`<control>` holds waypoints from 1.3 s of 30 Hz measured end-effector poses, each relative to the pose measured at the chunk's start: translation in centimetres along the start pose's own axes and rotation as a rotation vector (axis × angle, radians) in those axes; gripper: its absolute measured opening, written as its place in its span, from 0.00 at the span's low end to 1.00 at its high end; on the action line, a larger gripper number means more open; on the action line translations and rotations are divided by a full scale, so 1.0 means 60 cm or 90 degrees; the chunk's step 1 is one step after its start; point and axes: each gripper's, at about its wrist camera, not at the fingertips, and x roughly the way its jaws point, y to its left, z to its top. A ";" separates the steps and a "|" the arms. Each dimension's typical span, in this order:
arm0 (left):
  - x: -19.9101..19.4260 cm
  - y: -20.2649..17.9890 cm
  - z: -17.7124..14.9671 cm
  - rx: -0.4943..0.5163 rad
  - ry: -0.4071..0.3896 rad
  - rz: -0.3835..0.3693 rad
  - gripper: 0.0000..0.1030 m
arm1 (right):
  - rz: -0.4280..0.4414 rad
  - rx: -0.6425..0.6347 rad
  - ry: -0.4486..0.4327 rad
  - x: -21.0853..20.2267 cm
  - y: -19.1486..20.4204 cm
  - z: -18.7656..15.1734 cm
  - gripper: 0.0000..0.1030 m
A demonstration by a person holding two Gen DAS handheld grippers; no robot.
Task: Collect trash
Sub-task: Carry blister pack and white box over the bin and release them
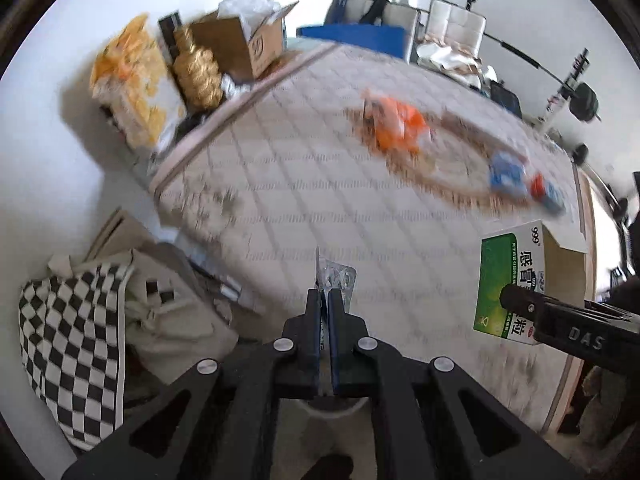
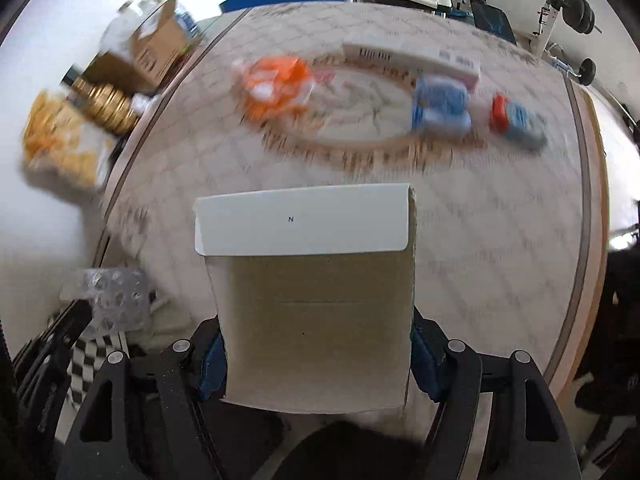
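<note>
My left gripper (image 1: 325,300) is shut on an empty silver blister pack (image 1: 335,278), held above the near edge of a quilted mattress (image 1: 304,184). My right gripper (image 2: 316,356) is shut on an open green-and-white medicine box (image 2: 312,300), seen from the side in the left wrist view (image 1: 508,280). The blister pack also shows in the right wrist view (image 2: 116,300). On the mattress lie an orange wrapper (image 2: 276,84), a blue packet (image 2: 440,106), a red-capped blue item (image 2: 516,120) and a long white box (image 2: 412,58).
A checkered bag (image 1: 76,344) sits on the floor at the left. A cardboard box (image 1: 248,40), a gold bottle (image 1: 196,68) and a yellow package (image 1: 136,88) stand beside the mattress. Chairs (image 1: 452,24) and gym weights (image 1: 584,100) stand behind.
</note>
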 end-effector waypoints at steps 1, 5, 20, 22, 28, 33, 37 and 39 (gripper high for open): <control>0.001 0.007 -0.022 0.004 0.011 -0.005 0.01 | 0.000 0.000 0.006 -0.001 0.007 -0.035 0.73; 0.020 0.036 -0.119 0.019 0.064 -0.013 0.01 | 0.013 0.015 0.039 0.011 0.019 -0.159 0.73; 0.364 0.118 -0.330 -0.172 0.268 -0.139 0.01 | -0.019 0.019 0.238 0.389 -0.053 -0.450 0.73; 0.435 0.123 -0.344 -0.193 0.286 -0.155 0.01 | -0.031 0.034 0.241 0.460 -0.072 -0.461 0.73; 0.624 0.124 -0.372 -0.198 0.322 -0.170 0.01 | -0.026 0.057 0.249 0.656 -0.110 -0.462 0.73; 0.726 0.128 -0.400 -0.189 0.360 -0.190 0.03 | -0.001 0.056 0.251 0.769 -0.115 -0.445 0.76; 0.759 0.137 -0.416 -0.179 0.385 -0.184 0.10 | 0.027 0.054 0.257 0.828 -0.115 -0.445 1.00; 0.762 0.142 -0.421 -0.161 0.382 -0.160 0.74 | 0.010 0.025 0.247 0.840 -0.110 -0.446 1.00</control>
